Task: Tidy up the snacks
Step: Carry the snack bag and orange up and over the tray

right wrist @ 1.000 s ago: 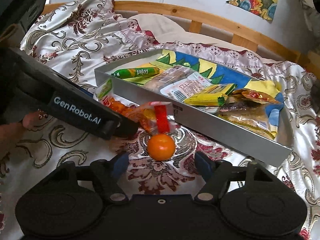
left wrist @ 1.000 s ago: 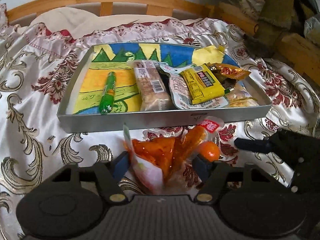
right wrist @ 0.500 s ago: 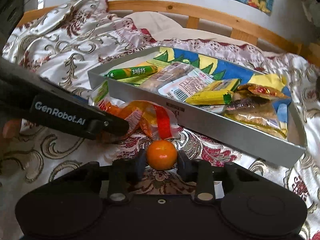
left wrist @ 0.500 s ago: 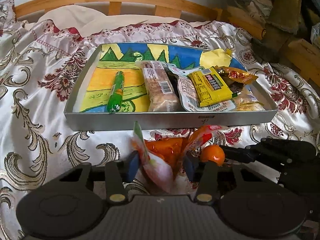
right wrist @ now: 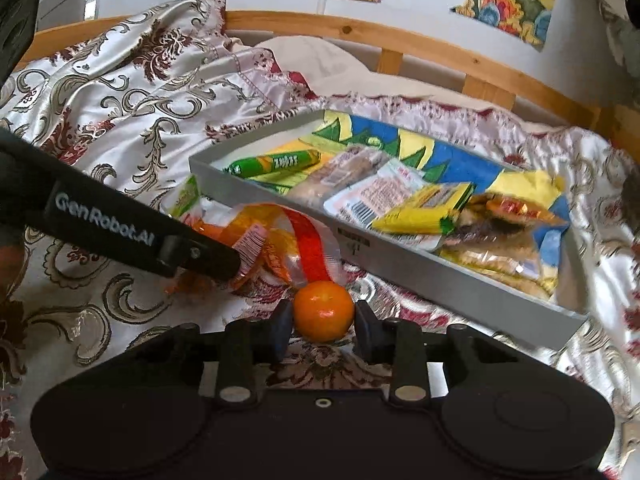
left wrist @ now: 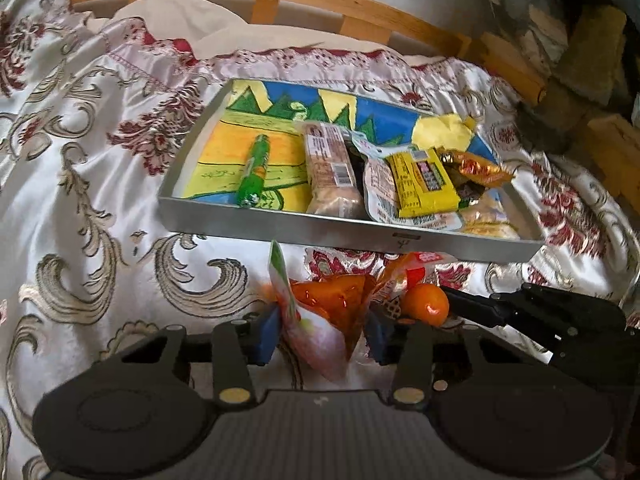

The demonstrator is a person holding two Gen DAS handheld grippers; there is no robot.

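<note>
A grey tray [left wrist: 304,232] with a painted floor lies on the bedspread and holds several snacks: a green stick [left wrist: 253,170], a long bread pack [left wrist: 330,172], a yellow packet [left wrist: 424,180]. My left gripper [left wrist: 322,334] is shut on an orange snack bag [left wrist: 336,304] just in front of the tray. My right gripper [right wrist: 322,322] is shut on a small orange [right wrist: 323,309] beside that bag [right wrist: 280,236]. The orange also shows in the left wrist view [left wrist: 425,304]. The tray shows in the right wrist view [right wrist: 420,276].
The satin bedspread [left wrist: 80,208] covers the bed. A wooden bed rail [right wrist: 400,40] runs behind the tray. A pillow [right wrist: 320,60] lies at the back. The left gripper's arm [right wrist: 120,228] crosses the left of the right wrist view.
Both grippers have closed: the left on the snack bag, the right on the orange. Both have risen a little and the tray sits farther off in view.
</note>
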